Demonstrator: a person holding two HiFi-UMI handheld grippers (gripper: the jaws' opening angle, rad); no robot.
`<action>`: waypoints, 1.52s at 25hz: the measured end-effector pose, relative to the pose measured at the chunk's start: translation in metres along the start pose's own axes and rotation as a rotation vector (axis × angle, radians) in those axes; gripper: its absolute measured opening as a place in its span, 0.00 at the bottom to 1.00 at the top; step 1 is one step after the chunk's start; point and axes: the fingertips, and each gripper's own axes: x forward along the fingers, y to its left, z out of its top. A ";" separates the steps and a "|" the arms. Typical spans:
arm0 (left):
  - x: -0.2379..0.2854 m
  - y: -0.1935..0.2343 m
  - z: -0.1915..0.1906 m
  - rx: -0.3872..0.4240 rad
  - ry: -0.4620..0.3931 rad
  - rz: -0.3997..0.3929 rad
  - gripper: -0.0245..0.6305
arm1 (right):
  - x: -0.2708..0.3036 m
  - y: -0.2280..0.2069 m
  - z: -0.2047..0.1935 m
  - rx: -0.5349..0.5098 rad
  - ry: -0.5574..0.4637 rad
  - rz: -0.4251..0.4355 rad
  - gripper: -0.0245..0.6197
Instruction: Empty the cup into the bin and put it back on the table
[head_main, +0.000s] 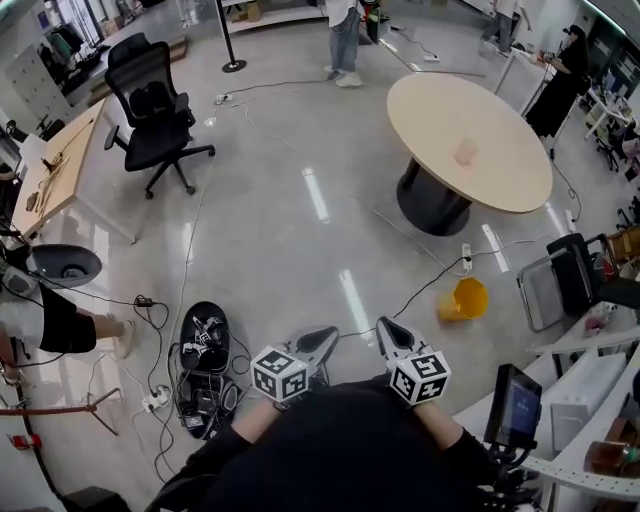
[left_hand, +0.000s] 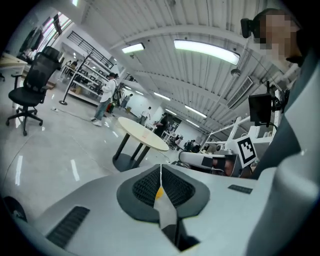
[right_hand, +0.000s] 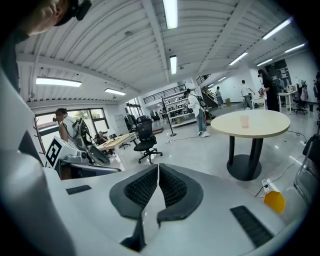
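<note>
The left tool (head_main: 320, 342) is closed, with nothing between its jaws. The right tool (head_main: 388, 333) is just beside it, also closed and empty. Further right, the bin (head_main: 463, 299) sits on the floor. Beyond it the cup (head_main: 466, 152) stands on the round bench (head_main: 440, 110) — well apart from both tools.

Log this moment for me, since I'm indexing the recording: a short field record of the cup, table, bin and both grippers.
cup: standing on the round table, untouched
round table: pale top, dark base, far from both grippers
yellow bin: on the floor, between table and grippers
left gripper: shut, empty
right gripper: shut, empty
</note>
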 end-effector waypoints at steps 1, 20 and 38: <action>-0.007 0.013 0.004 -0.014 -0.004 0.006 0.07 | 0.012 0.008 0.000 -0.003 0.014 0.002 0.06; 0.050 0.158 0.077 -0.061 0.056 0.078 0.07 | 0.183 -0.049 0.045 0.072 0.076 0.019 0.06; 0.307 0.156 0.183 0.053 0.211 -0.174 0.08 | 0.200 -0.297 0.140 0.250 -0.026 -0.253 0.06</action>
